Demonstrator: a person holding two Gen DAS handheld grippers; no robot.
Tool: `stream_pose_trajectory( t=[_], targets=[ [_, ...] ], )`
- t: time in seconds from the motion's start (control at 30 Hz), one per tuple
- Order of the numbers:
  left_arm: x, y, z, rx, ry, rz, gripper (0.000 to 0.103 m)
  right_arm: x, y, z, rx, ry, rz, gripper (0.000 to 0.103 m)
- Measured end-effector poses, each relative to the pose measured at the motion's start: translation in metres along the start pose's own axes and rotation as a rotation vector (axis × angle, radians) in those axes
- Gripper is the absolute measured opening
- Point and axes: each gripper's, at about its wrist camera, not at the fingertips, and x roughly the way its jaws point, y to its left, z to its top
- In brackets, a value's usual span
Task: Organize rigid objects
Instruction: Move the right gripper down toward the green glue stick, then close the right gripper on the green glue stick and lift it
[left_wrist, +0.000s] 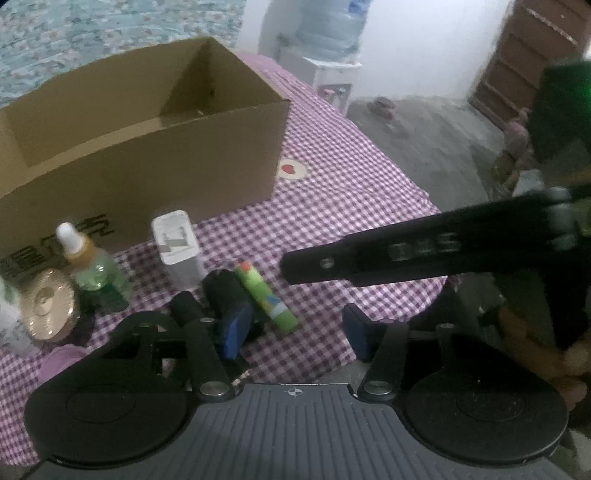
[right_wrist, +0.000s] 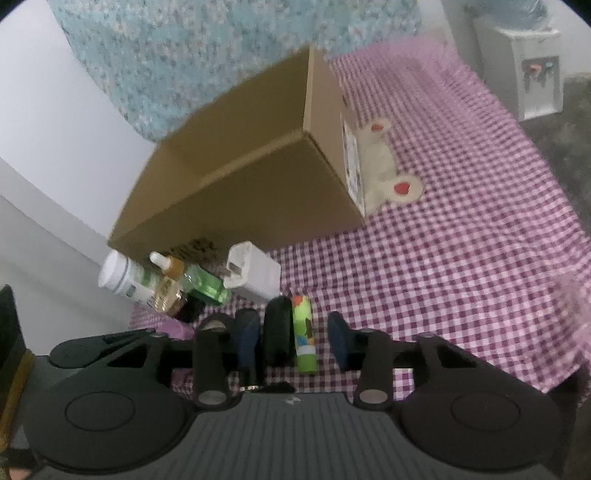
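right now your left gripper (left_wrist: 295, 328) hangs over the purple checked tablecloth (left_wrist: 351, 192) with its jaws parted; the black cylinder (left_wrist: 225, 291) and the bright green tube (left_wrist: 267, 299) lie by its left blue pad, and neither pad presses on them. your right gripper (right_wrist: 293, 341) also stands apart, with both of those pieces lying between its blue fingers (right_wrist: 338, 339), untouched as far as you can see. just beyond them stands the white rectangular charger (right_wrist: 251, 275), then a clear green dropper bottle (left_wrist: 94, 269), a white jar (right_wrist: 120, 275) and a gold round lid (left_wrist: 48, 306). the open brown cardboard box (left_wrist: 140, 147) sits right behind them.
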Motion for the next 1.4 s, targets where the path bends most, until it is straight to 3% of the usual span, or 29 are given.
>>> stream_pose_trajectory(
  t=[0.1,0.33,0.4,0.83,1.07,1.17,1.3,1.4],
  targets=[
    [0.005,-0.002,0.001,0.017,0.014,-0.010,0.044,0.014,0.001,0.004,-0.025,0.041,-0.010,0.031],
    [0.016,0.001,0.004,0.016,0.051,-0.019,0.042,0.050,0.004,0.013,-0.065,0.148,-0.030,0.027],
    [0.018,0.001,0.004,0.013,0.057,-0.025,0.042,0.058,0.003,0.011,-0.073,0.173,-0.046,0.019],
    [0.046,0.004,0.018,-0.003,0.144,-0.074,0.044,0.044,-0.032,0.010,0.090,0.167,-0.003,0.015],
    [0.059,0.003,0.025,-0.006,0.183,-0.044,0.042,0.040,-0.045,0.009,0.163,0.173,0.047,0.016],
    [0.060,0.000,0.027,0.002,0.182,-0.025,0.038,0.038,-0.047,0.009,0.177,0.169,0.056,0.016],
    [0.061,0.002,0.029,0.016,0.181,0.016,0.022,0.030,-0.050,0.009,0.189,0.162,0.065,0.016],
    [0.058,0.001,0.029,0.012,0.178,0.023,0.022,0.023,-0.050,0.007,0.191,0.154,0.074,0.016]
  ],
)
